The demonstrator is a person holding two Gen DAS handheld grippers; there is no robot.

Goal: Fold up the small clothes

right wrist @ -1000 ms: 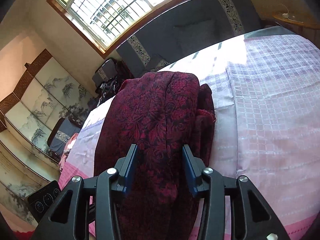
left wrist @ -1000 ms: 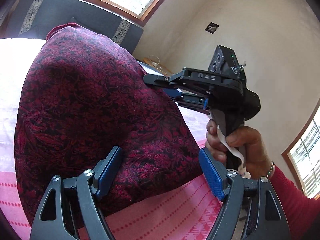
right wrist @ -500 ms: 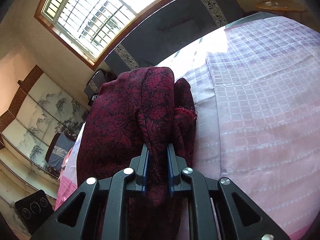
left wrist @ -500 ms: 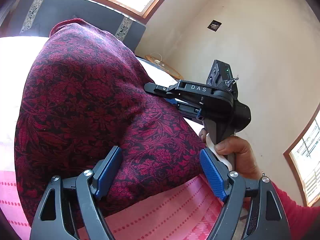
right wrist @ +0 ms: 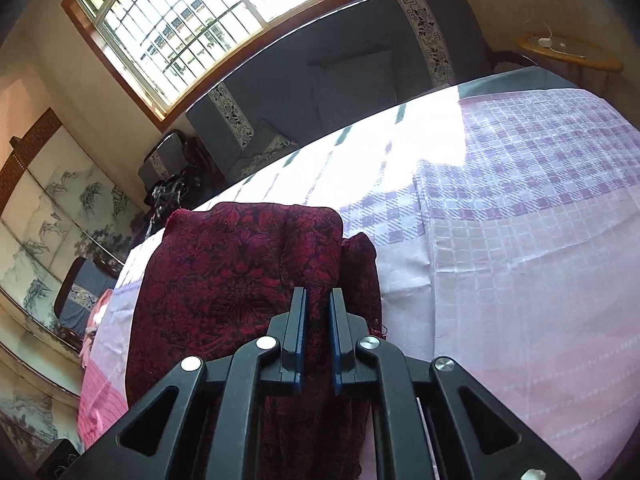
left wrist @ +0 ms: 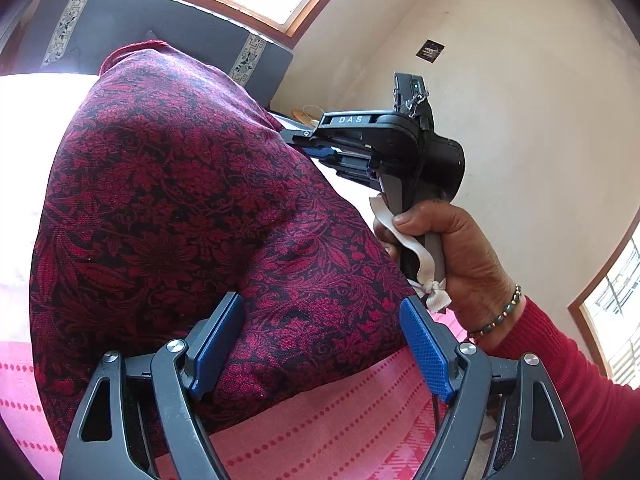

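On the bed [right wrist: 520,240], my right tongs [right wrist: 317,312] pinch a fold of the soft, limp maroon garment [left wrist: 192,208] while my left tongs [left wrist: 320,344] gape wide around its near edge.

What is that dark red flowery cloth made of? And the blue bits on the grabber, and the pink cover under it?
The dark red garment looks like soft woven fabric, matte, with a black floral pattern; it drapes and bunches. The blue pads on the left gripper look like hard plastic or rubber with a fine dotted grip texture. The pink bed cover looks like thin woven cotton with dotted lines and checks.
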